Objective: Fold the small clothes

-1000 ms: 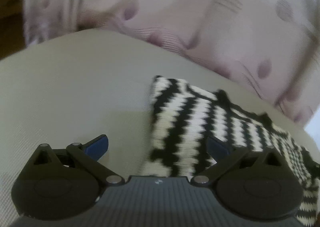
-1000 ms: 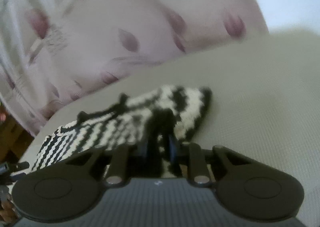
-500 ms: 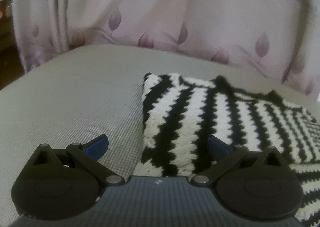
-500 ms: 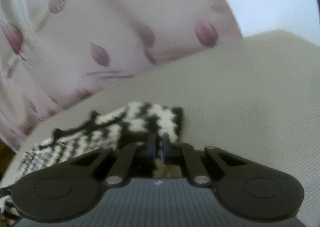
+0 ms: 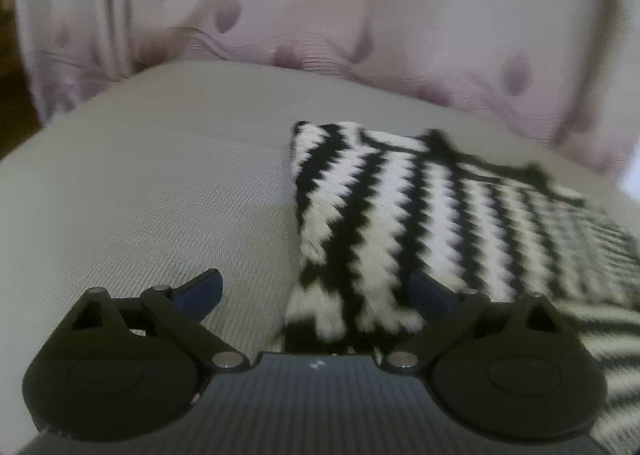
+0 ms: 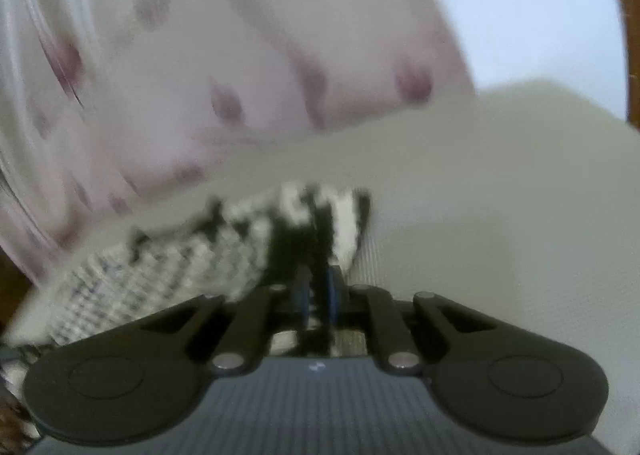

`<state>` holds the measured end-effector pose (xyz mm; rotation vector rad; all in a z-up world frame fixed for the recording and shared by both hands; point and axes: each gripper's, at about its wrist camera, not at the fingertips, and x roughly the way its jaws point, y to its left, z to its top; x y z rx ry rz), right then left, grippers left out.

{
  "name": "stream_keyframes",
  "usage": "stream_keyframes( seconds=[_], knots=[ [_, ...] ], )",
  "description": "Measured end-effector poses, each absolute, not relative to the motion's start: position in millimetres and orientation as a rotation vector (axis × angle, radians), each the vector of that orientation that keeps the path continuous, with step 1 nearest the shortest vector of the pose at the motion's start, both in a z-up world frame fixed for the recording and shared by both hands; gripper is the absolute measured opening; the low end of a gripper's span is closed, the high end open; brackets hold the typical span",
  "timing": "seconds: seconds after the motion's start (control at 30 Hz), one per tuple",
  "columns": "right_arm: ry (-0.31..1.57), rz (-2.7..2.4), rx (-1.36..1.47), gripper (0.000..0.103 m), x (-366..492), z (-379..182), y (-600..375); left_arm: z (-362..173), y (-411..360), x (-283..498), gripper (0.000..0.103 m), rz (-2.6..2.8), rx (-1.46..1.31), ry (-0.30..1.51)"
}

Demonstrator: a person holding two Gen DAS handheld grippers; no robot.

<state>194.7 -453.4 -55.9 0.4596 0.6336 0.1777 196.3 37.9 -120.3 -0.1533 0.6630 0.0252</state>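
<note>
Jaws on right gripper (image 6: 318,293) nearly together, opening slightly, pinching knit garment (image 6: 224,251) edge. Left gripper (image 5: 316,291) spread wide, garment corner between, unpinched, on grey cushion (image 5: 160,183).

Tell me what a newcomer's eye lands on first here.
The black-and-white zigzag knit lying on the pale grey cushion grabs attention first. Behind it hangs a pink leaf-print curtain. The right gripper pinches the knit's edge, its jaws opening slightly, while the left gripper gapes wide.
</note>
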Motion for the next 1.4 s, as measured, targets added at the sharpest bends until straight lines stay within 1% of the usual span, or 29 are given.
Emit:
stream_keyframes(
  seconds=[0.03, 0.13, 0.17, 0.2, 0.23, 0.27, 0.3, 0.37, 0.53, 0.57, 0.6, 0.67, 0.7, 0.77, 0.87, 0.97, 1.13, 1.23, 1.27, 1.3, 1.33, 1.37, 1.4],
  knots=[
    [0.626, 0.192, 0.471, 0.011, 175.2, -49.8, -457.6, -117.0, 42.0, 183.1, 0.102, -0.012, -0.151, 0.659],
    [0.679, 0.272, 0.501, 0.013, 111.7, -50.7, -470.9, -112.4, 55.1, 139.5, 0.103, -0.108, -0.121, 0.675],
    [0.702, 0.293, 0.509, 0.021, 90.2, -54.2, -473.0, -113.1, 58.6, 129.0, 0.103, -0.127, -0.12, 0.68],
    [0.735, 0.303, 0.504, 0.035, 69.9, -58.1, -472.2, -113.1, 63.6, 114.8, 0.103, -0.148, -0.125, 0.681],
    [0.751, 0.303, 0.494, 0.043, 52.8, -60.5, -470.0, -113.1, 68.5, 101.2, 0.103, -0.164, -0.133, 0.678],
    [0.762, 0.298, 0.483, 0.06, 36.5, -64.3, -466.5, -113.0, 73.0, 89.6, 0.103, -0.175, -0.14, 0.673],
    [0.777, 0.297, 0.474, 0.069, 23.5, -68.2, -462.3, -113.6, 76.2, 81.0, 0.103, -0.18, -0.15, 0.669],
    [0.792, 0.285, 0.457, 0.068, 6.7, -74.8, -454.2, -113.9, 86.1, 64.4, 0.103, -0.177, -0.179, 0.665],
    [0.734, 0.267, 0.404, 0.067, -7.3, -76.4, -431.8, -119.9, 108.0, 35.8, 0.102, -0.185, -0.283, 0.689],
    [0.729, 0.27, 0.403, 0.058, -7.6, -77.8, -426.5, -120.8, 112.8, 33.2, 0.102, -0.196, -0.315, 0.696],
    [0.731, 0.294, 0.395, 0.037, -7.2, -79.9, -418.8, -122.8, 116.1, 29.5, 0.102, -0.204, -0.345, 0.706],
    [0.732, 0.301, 0.348, 0.024, -6.2, -82.4, -408.1, -127.6, 119.7, 27.2, 0.101, -0.21, -0.387, 0.732],
    [0.736, 0.304, 0.34, 0.012, -4.2, -82.1, -405.7, -130.3, 120.4, 26.4, 0.101, -0.209, -0.398, 0.745],
    [0.738, 0.307, 0.38, 0.01, -3.3, -81.7, -413.5, -134.9, 120.5, 26.0, 0.098, -0.207, -0.416, 0.766],
    [0.716, 0.259, 0.345, 0.009, -15.2, -75.8, -426.8, -135.8, 119.6, 23.7, 0.098, -0.225, -0.424, 0.778],
    [0.712, 0.216, 0.358, 0.009, -28.5, -70.0, -450.4, -134.1, 115.8, 21.6, 0.102, -0.228, -0.39, 0.763],
    [0.749, 0.248, 0.441, 0.009, -24.6, -79.8, -458.6, -144.2, 108.4, 33.2, 0.102, -0.213, -0.365, 0.799],
    [0.737, 0.269, 0.579, 0.016, -19.9, -87.1, -469.0, -144.1, 101.9, 34.4, 0.1, -0.232, -0.334, 0.787],
    [0.725, 0.252, 0.619, 0.026, -20.1, -89.3, -475.3, -144.4, 99.6, 34.6, 0.1, -0.23, -0.321, 0.789],
    [0.706, 0.246, 0.662, 0.041, -21.5, -91.7, -481.9, -145.2, 98.5, 35.0, 0.099, -0.234, -0.312, 0.791],
    [0.685, 0.246, 0.707, 0.05, -23.4, -94.1, -488.2, -145.6, 97.4, 34.3, 0.095, -0.238, -0.309, 0.786],
    [0.663, 0.236, 0.748, 0.069, -25.6, -95.6, -493.9, -146.2, 96.9, 33.8, 0.092, -0.242, -0.306, 0.777],
    [0.64, 0.226, 0.772, 0.074, -27.6, -96.7, -497.2, -147.7, 95.8, 35.1, 0.088, -0.243, -0.299, 0.779]
  ],
)
